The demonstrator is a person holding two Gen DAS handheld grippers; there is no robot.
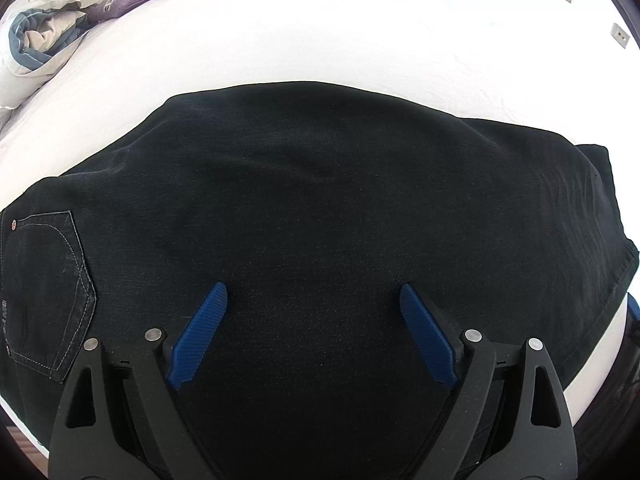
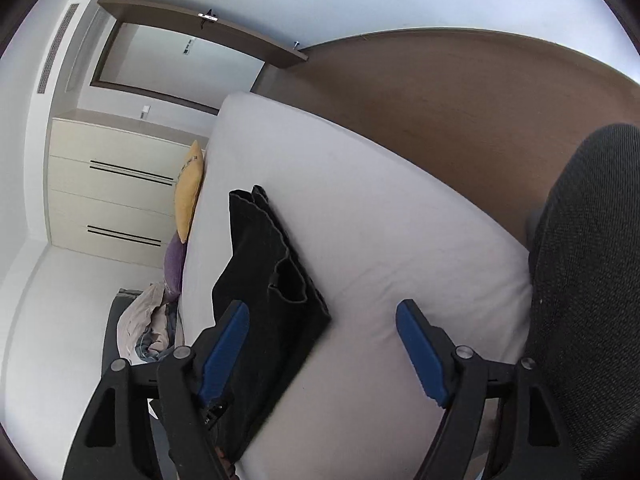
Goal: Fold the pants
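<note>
Black denim pants lie flat on the white bed sheet, folded, with a stitched back pocket at the left edge. My left gripper hovers over the near part of the fabric, its blue pads wide apart with nothing pinched. In the right wrist view the picture is rolled sideways; the pants run up the bed with the leg hems at the far end. My right gripper is open, its left pad over the pants' near end, the right pad over bare sheet.
A yellow pillow, a purple pillow and crumpled bedding sit at the bed's head end. A brown wall panel runs along the bed. A dark mesh chair back stands close at the right. White drawers stand beyond the pillows.
</note>
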